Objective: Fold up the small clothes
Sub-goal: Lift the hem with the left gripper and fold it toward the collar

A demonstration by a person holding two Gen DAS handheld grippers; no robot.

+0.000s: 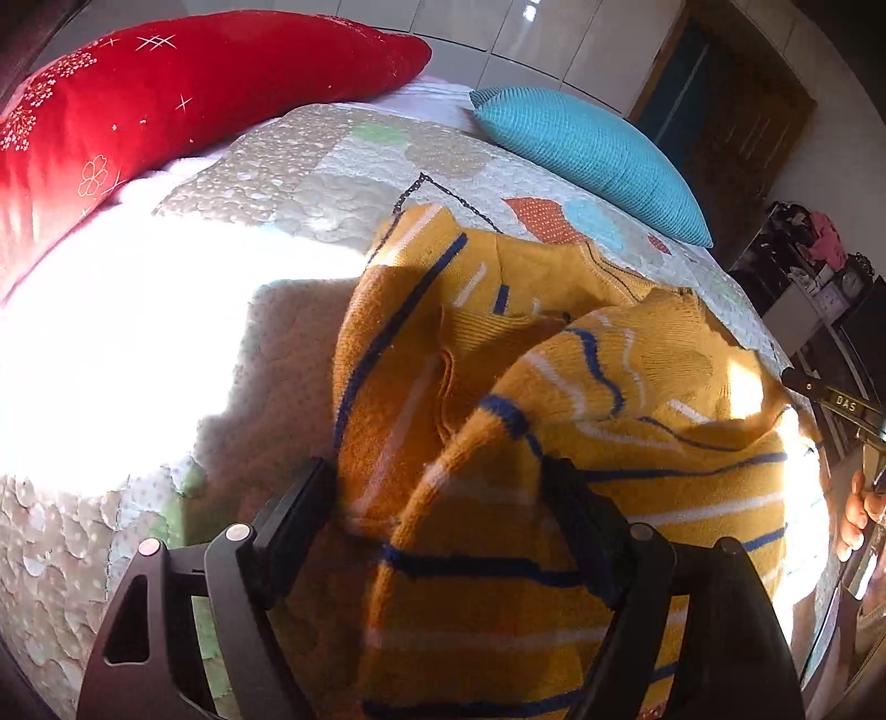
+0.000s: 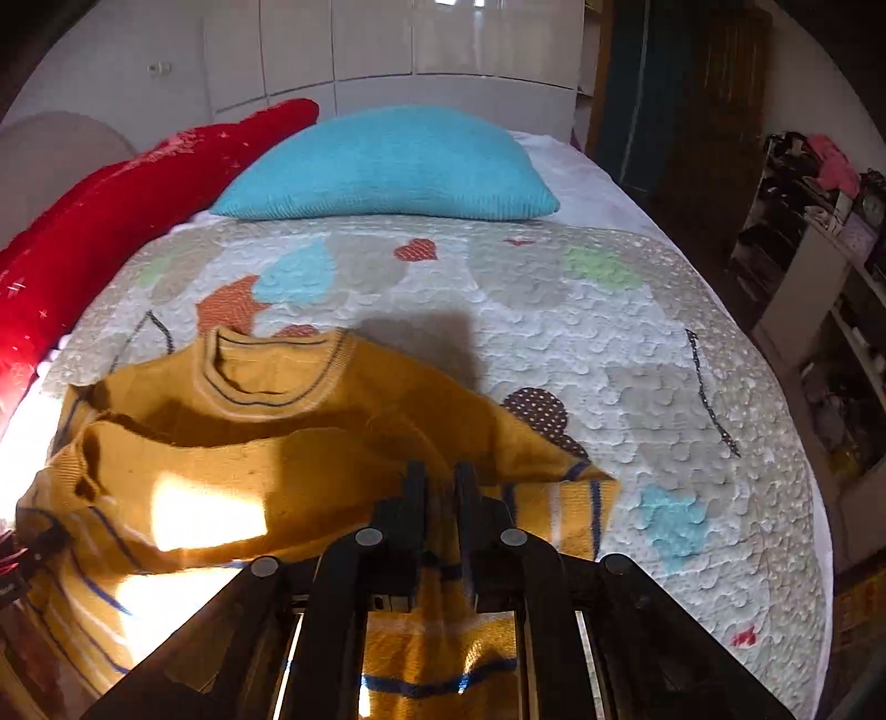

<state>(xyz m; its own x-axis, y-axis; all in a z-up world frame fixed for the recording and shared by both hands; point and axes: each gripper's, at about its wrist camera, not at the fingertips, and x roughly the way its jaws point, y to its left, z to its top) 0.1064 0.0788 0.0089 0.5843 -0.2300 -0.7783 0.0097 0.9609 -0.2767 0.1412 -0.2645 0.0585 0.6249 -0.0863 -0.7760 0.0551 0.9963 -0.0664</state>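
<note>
A mustard-yellow sweater (image 1: pixel 554 387) with blue and white stripes lies rumpled on the quilted bedspread (image 1: pixel 288 183). My left gripper (image 1: pixel 443 498) stands open over its near part, and a striped sleeve lies loose between the wide-spread fingers (image 1: pixel 307 501). In the right wrist view the sweater (image 2: pixel 266 437) lies with its round collar (image 2: pixel 271 365) towards the pillows. My right gripper (image 2: pixel 440 482) is shut on the sweater's near right part, its two fingers almost together with cloth pinched between them. That gripper's tip (image 1: pixel 803 382) and a person's hand (image 1: pixel 858 515) show at the left wrist view's right edge.
A red pillow (image 2: pixel 111 221) and a teal knitted pillow (image 2: pixel 387 166) lie at the head of the bed, before white cabinet doors (image 2: pixel 387 50). Cluttered shelves (image 2: pixel 819 232) stand beside the bed on the right. A glaring patch of sunlight (image 1: pixel 127 343) covers the bedspread's left.
</note>
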